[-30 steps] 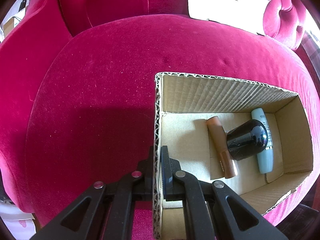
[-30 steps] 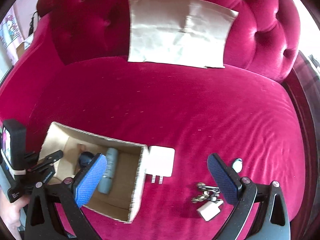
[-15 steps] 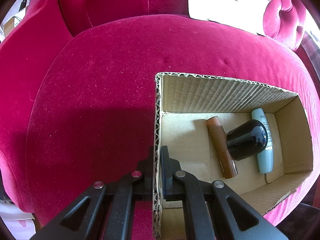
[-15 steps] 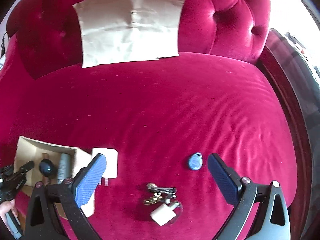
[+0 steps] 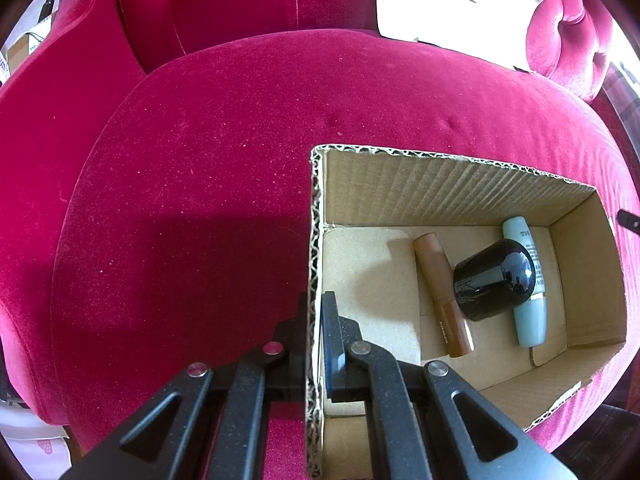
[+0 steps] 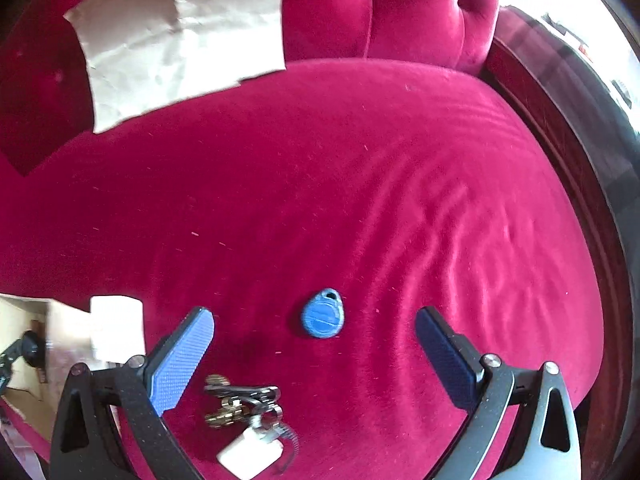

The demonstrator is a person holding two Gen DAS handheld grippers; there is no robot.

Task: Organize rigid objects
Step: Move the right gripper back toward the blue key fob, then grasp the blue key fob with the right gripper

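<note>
Nearest in the right wrist view, a bunch of keys (image 6: 242,400) w/ a small white tag (image 6: 250,456) lies on the red velvet sofa seat (image 6: 320,184), between the two fingers but low, close to the camera. The right gripper (image 6: 314,330) has its jaws wide apart and holds nothing. A blue key fob (image 6: 322,313) lies flat on the seat just about midway between the blue pads (image 6: 180,360), not touching either one. To the left, a white charger plug (image 6: 117,328) lies beside the cardboard box (image 6: 24,344); this part is blurred. Farther back, a sheet of paper (image 6: 176,36) leans on the tufted backrest.

In the left wrist view, the left gripper (image 5: 315,312) has its jaws narrow, closed on the near-left wall of the cardboard box (image 5: 316,240), one finger outside, one inside. In the box, on its bottom, lie three things: a brown tube (image 5: 440,296), then a black rounded object (image 5: 494,278) that touches it, and a pale green bottle (image 5: 528,320) partly under the black one, approx. parallel to the tube. Behind the box the seat goes on to the backrest, where the paper sheet (image 5: 440,4) is seen again.
</note>
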